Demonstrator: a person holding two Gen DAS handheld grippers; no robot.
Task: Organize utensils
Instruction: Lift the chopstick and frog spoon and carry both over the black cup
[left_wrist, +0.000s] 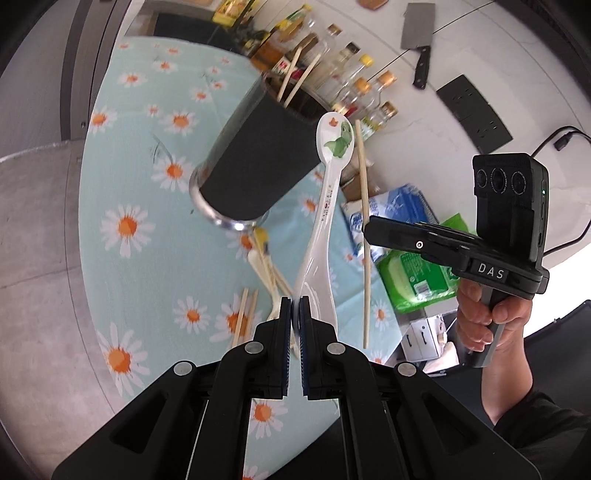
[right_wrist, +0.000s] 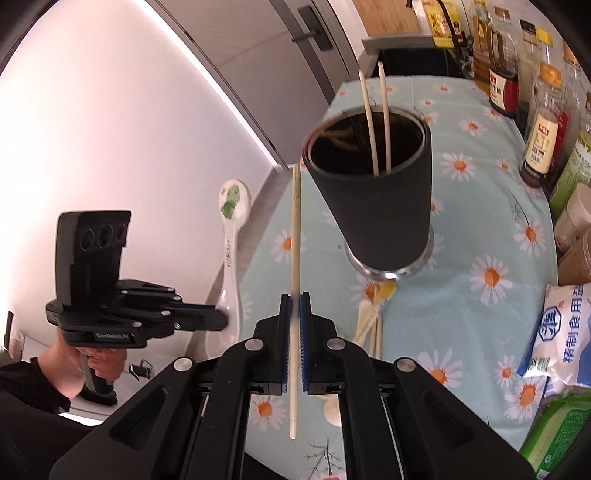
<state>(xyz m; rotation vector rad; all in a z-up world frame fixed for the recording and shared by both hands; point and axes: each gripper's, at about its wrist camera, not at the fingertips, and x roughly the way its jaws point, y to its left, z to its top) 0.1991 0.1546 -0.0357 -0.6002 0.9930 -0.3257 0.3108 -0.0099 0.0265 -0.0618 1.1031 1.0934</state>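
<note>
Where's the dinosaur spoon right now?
The dinosaur spoon is off the table, clamped at its handle end by the left gripper, bowl pointing toward the black utensil holder, beside the chopstick in the right gripper.

A daisy-print cloth (right_wrist: 491, 229) in pale blue covers the surface. Taking that cloth as the landmark: along its far edge stands a row of glass bottles (left_wrist: 354, 77) with gold and yellow caps, seen in the right wrist view as dark sauce bottles (right_wrist: 543, 147). Beyond that row, a cleaver (left_wrist: 419, 40) with a black handle hangs on the white wall, beside a black socket panel (left_wrist: 474, 112). At the cloth's near corner lie a blue-and-white salt bag (right_wrist: 565, 336) and a green packet (left_wrist: 413, 277). 2 tan containers (right_wrist: 576, 236) stand just off its edge.
</note>
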